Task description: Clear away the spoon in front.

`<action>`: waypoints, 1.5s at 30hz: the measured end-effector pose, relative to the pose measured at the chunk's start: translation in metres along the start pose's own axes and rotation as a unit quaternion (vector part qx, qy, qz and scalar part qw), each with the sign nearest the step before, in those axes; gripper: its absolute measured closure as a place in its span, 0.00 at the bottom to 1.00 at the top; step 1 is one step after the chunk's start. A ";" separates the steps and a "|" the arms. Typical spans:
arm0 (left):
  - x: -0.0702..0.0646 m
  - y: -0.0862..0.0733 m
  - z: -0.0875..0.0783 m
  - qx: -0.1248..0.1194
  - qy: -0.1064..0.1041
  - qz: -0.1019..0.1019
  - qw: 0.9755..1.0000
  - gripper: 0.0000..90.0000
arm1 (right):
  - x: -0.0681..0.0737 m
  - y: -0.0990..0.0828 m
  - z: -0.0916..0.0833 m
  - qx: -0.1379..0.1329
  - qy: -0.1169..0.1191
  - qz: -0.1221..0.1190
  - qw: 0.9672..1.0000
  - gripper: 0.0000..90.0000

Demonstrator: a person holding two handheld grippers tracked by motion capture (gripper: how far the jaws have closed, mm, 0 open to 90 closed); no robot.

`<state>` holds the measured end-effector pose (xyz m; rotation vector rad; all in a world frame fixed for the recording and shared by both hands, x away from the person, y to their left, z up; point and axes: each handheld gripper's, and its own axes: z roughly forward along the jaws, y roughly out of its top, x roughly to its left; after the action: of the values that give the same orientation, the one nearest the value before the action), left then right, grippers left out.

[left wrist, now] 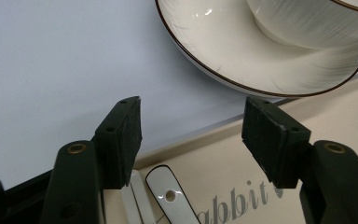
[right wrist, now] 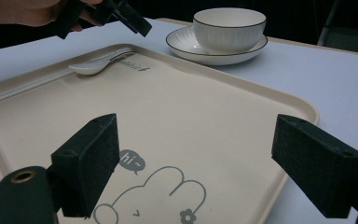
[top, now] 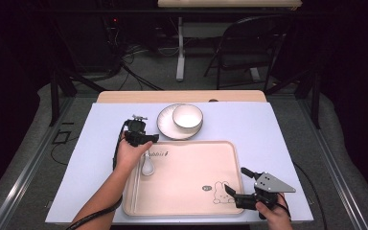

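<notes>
A white spoon [top: 147, 166] lies on the beige tray [top: 191, 158] near its far left corner, its handle end [left wrist: 170, 196] low between my left jaws. My left gripper [top: 146, 140] hovers just above that handle, open, with its pads clear of the spoon. The spoon's bowl [right wrist: 91, 67] rests on the tray [right wrist: 191, 102], with my left gripper [right wrist: 121, 14] over it. My right gripper [top: 235, 179] is open and empty above the tray's near right corner, over the rabbit print.
A white bowl [top: 188, 116] sits on a white plate [top: 165, 125] just beyond the tray's far edge, on the pale blue table cover. Behind the table stand a dark folding chair [top: 249, 43] and a table leg.
</notes>
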<state>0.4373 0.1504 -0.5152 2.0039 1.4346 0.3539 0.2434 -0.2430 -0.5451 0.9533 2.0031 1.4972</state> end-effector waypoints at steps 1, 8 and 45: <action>0.000 0.001 -0.001 -0.001 0.001 -0.003 1.000 0.42 | 0.000 0.000 0.000 0.000 0.001 0.001 1.000 0.16; -0.002 0.008 -0.011 -0.009 -0.001 -0.002 1.000 0.42 | 0.000 0.000 -0.001 -0.001 -0.001 0.000 1.000 0.16; -0.039 0.078 -0.012 -0.040 -0.014 -0.002 0.999 0.42 | -0.001 0.000 0.000 -0.001 0.000 0.002 1.000 0.16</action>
<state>0.4750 0.1029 -0.4510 1.9351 1.3858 0.3739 0.2438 -0.2441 -0.5451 0.9582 2.0005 1.5007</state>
